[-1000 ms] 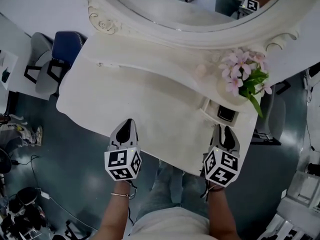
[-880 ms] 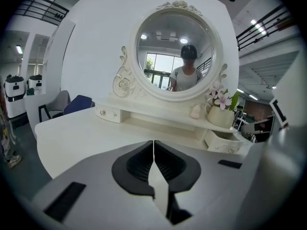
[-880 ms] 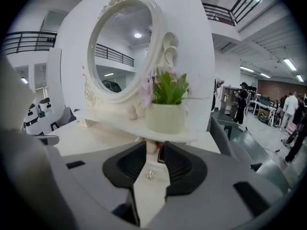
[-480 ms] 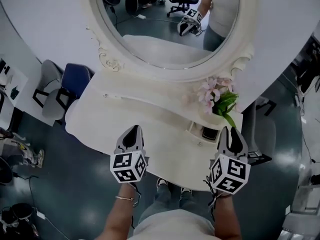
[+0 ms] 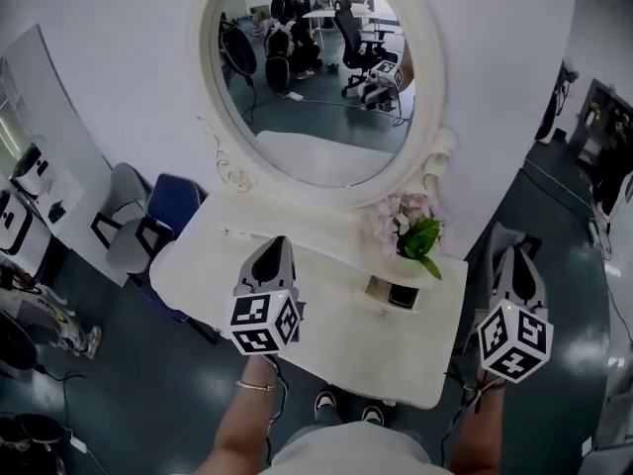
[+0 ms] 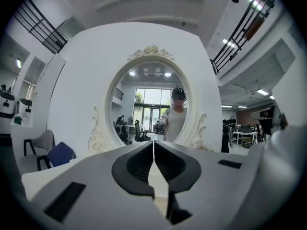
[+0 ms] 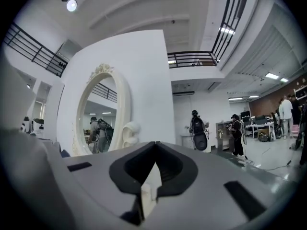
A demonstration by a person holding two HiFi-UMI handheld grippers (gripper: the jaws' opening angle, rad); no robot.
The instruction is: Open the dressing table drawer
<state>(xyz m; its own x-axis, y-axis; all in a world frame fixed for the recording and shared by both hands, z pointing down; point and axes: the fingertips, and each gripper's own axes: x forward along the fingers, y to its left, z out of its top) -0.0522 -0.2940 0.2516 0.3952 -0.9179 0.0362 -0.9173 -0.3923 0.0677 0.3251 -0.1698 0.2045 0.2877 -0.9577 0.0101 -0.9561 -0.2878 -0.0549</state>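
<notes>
The left hand-held gripper (image 5: 274,245) and the right hand-held gripper (image 5: 516,257) are both closed and empty. On the white surface (image 5: 326,349), pink flowers (image 5: 399,216) stand beside a small tray (image 5: 374,287) holding a dark object (image 5: 401,296).

Head view: from my head, facing forward and steeply down, well above the dressing table (image 5: 336,342). My left gripper (image 5: 274,245) and right gripper (image 5: 518,257) sit low in the frame.
Left gripper view: rides on my left gripper and looks level along its jaws, squarely at the oval mirror (image 6: 153,109). The jaws are very close, the mirror farther off.
Right gripper view: rides on my right gripper, level too, aimed past the mirror's right side. The mirror shows slantwise at left, the open room at right.
Shared: the mirror appears in all three views. Only the head view takes in both grippers from above.
</notes>
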